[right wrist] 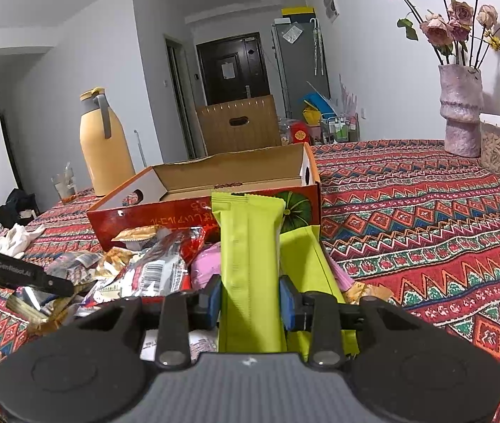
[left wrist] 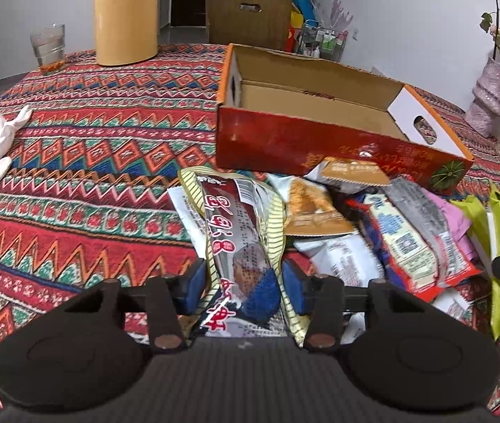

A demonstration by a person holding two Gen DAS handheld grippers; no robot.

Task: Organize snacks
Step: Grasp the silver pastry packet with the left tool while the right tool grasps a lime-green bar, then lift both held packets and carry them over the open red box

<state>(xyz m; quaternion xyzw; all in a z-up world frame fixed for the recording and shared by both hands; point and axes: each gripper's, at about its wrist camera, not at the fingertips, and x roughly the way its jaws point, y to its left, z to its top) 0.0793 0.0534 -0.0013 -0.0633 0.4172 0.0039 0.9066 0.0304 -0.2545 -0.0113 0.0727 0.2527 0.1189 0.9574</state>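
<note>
While both grippers grip packets (box empty)

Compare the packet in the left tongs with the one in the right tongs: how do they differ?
The striped-edge packet in the left tongs is dark brown and silver with large red print; the lime-green packet in the right tongs is plain. The striped-edge packet looks wider and crinkled; the lime-green packet is narrow and smooth. The lime-green packet stands raised above the pile, while the striped-edge packet stays low over it. Both sit between blue pads, before the open box.
</note>
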